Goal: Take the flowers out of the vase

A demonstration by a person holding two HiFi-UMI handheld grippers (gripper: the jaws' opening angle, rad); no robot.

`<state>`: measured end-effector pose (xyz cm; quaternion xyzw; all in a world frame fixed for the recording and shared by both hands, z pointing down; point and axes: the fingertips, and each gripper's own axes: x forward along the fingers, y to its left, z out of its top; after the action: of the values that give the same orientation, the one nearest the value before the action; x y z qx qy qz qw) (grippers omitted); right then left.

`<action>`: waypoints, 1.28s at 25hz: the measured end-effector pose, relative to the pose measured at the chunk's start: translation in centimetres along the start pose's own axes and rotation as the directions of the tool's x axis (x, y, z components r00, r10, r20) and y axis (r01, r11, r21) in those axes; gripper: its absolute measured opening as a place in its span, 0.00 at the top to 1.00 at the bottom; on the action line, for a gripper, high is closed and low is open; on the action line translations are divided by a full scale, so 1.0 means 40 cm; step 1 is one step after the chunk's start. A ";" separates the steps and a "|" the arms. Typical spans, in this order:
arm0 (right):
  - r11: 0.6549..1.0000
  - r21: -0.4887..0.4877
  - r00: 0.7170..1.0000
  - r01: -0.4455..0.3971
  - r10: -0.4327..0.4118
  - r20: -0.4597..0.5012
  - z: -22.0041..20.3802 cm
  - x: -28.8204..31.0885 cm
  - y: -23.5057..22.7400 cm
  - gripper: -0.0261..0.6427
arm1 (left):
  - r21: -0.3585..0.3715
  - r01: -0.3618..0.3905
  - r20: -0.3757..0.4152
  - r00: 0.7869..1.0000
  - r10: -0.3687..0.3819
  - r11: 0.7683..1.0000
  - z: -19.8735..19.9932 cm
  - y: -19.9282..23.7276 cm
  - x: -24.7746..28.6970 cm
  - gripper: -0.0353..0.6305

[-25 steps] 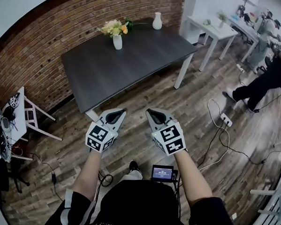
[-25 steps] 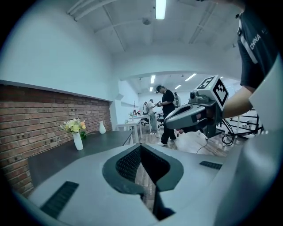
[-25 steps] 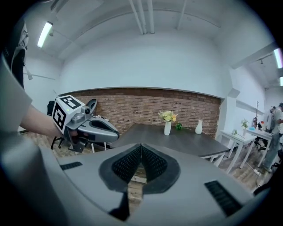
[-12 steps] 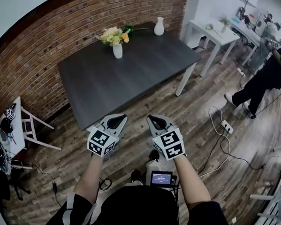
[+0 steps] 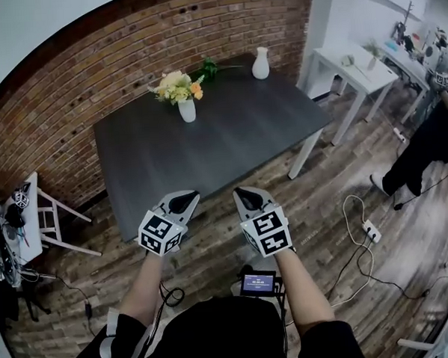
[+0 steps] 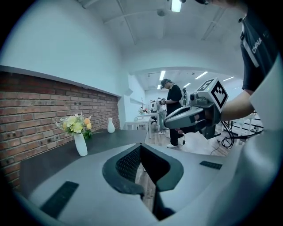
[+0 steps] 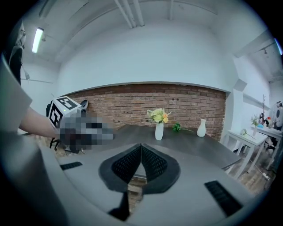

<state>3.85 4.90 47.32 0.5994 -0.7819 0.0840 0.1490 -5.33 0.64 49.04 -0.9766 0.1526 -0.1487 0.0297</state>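
A white vase (image 5: 187,110) with yellow and orange flowers (image 5: 176,87) stands near the far edge of a dark grey table (image 5: 230,148), close to the brick wall. The same vase (image 6: 80,145) shows at left in the left gripper view, and the vase (image 7: 159,131) sits mid-frame in the right gripper view under its flowers (image 7: 159,115). My left gripper (image 5: 189,195) and right gripper (image 5: 240,191) hover side by side just at the table's near edge, both shut and empty, far short of the vase.
A second, empty white vase (image 5: 260,63) and a green sprig (image 5: 210,66) lie at the table's far right corner. A white side table (image 5: 353,67) stands right of it. A white chair (image 5: 50,217) is at left. Cables and a power strip (image 5: 371,230) lie on the wood floor; a person (image 5: 431,137) stands at right.
Both grippers and I have moved forward toward the table; the grippers went from over the floor to the table's near edge. The jaws stayed shut.
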 end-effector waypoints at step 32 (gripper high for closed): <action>0.991 -0.024 0.990 -0.131 0.129 -0.056 0.175 0.650 -0.334 0.95 | -0.072 -0.096 -0.017 0.995 0.095 0.993 -0.003 0.638 0.366 0.94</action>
<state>9.62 -24.55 48.76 0.5426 -0.8161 0.0990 0.1726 0.56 -28.16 50.63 -0.9675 0.2048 -0.1480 0.0000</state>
